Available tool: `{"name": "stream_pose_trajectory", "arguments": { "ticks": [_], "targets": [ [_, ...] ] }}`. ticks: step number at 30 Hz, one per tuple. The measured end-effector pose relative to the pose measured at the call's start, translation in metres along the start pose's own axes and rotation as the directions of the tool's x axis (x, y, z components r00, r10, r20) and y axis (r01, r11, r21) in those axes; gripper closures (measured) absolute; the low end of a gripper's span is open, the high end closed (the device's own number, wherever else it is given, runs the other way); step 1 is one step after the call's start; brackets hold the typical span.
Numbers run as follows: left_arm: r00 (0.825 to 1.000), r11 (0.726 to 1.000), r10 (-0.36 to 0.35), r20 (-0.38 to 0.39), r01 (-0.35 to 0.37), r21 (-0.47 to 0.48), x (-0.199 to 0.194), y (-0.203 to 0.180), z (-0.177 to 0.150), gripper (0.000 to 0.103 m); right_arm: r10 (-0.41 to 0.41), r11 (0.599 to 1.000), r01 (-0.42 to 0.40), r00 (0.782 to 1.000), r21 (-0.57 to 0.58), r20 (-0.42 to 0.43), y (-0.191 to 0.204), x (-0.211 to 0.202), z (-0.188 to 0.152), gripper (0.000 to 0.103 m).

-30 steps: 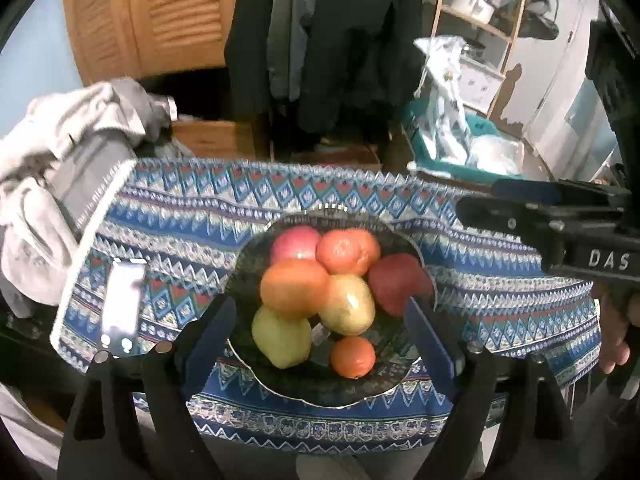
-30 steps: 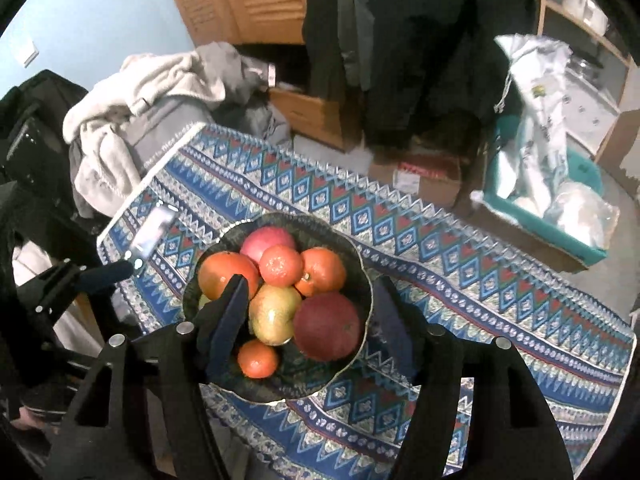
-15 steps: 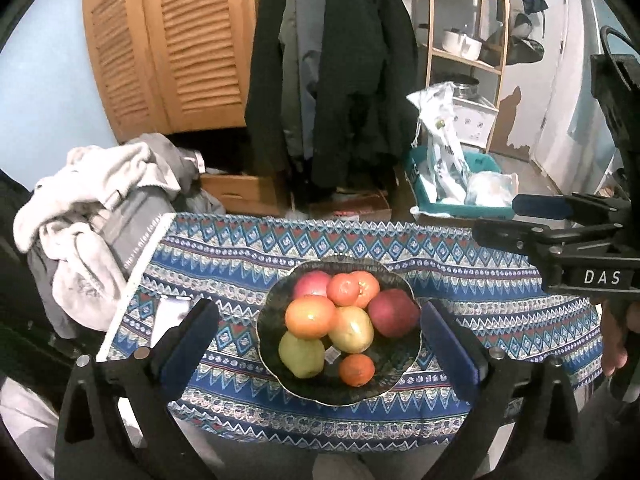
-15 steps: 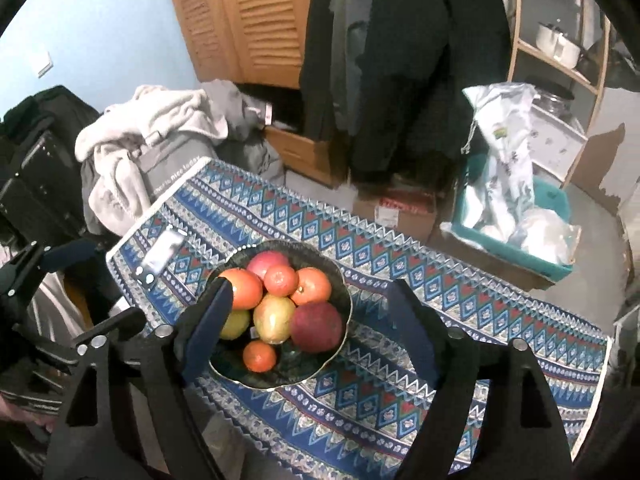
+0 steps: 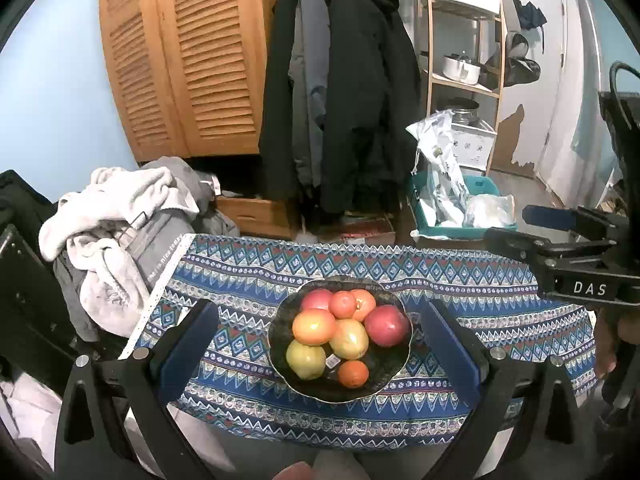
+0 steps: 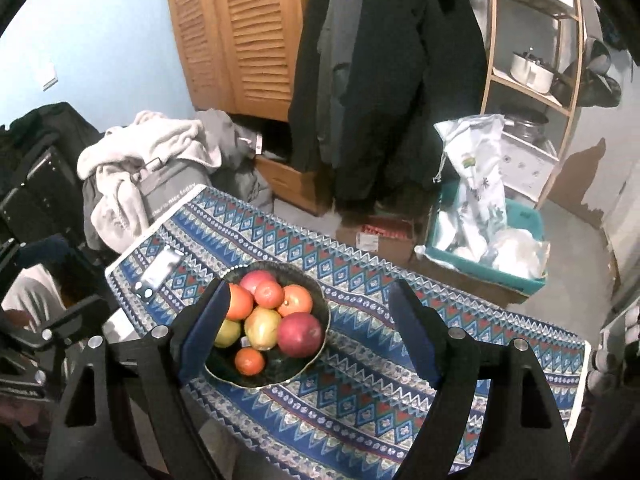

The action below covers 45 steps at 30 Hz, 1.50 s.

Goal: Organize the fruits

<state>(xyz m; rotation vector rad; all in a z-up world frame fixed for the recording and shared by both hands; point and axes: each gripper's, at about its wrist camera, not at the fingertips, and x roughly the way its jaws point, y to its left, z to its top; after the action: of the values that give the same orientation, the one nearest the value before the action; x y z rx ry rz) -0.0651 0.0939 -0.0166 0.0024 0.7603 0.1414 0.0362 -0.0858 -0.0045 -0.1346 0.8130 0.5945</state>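
Observation:
A dark bowl [image 5: 394, 376] holds several fruits: a red apple [image 5: 386, 325], a yellow-red apple [image 5: 349, 338], a green pear [image 5: 306, 358], oranges and a small tangerine [image 5: 353, 373]. It stands on a blue patterned tablecloth [image 5: 460, 284]. My left gripper [image 5: 320, 344] is open and empty, well back from the bowl. My right gripper [image 6: 308, 328] is open and empty, also back and above; the bowl [image 6: 304, 368] and red apple [image 6: 301, 334] show between its fingers. The right gripper's side shows in the left wrist view [image 5: 560, 256].
A phone [image 6: 158, 271] lies on the cloth left of the bowl. A pile of clothes [image 5: 116, 216] sits past the table's left end. Coats [image 5: 340, 100], a wooden closet [image 5: 184, 60], a teal bin [image 5: 460, 220] and shelves [image 5: 464, 60] stand behind.
Both grippers have pulled back and up from the bowl, so it looks smaller and more of the room shows. The fruits have not moved.

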Motion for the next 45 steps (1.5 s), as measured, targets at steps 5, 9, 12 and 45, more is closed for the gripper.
{"name": "stream_pose_trajectory", "arguments": {
  "ticks": [5, 9, 12, 45],
  "targets": [
    [1.0, 1.0, -0.001, 0.019, 0.001, -0.021, -0.012, -0.001, 0.002, 0.001, -0.005, 1.0, 0.005, 1.0, 0.0, 0.015, -0.002, -0.01, -0.003, 0.023],
    [1.0, 1.0, 0.005, 0.023, -0.005, -0.025, -0.016, -0.003, 0.004, 0.001, -0.008, 1.0, 0.008, 1.0, 0.0, 0.017, -0.003, -0.013, -0.006, 0.023],
    [1.0, 1.0, 0.004, 0.018, -0.003, -0.029, -0.017, -0.005, 0.004, 0.001, -0.012, 1.0, 0.011, 1.0, 0.006, 0.017, -0.006, -0.014, -0.009, 0.023],
    [1.0, 1.0, -0.003, -0.015, 0.003, -0.008, -0.013, -0.019, 0.002, 0.001, -0.008, 1.0, 0.008, 1.0, 0.021, 0.004, -0.011, -0.016, -0.017, 0.022]
  ]
}}
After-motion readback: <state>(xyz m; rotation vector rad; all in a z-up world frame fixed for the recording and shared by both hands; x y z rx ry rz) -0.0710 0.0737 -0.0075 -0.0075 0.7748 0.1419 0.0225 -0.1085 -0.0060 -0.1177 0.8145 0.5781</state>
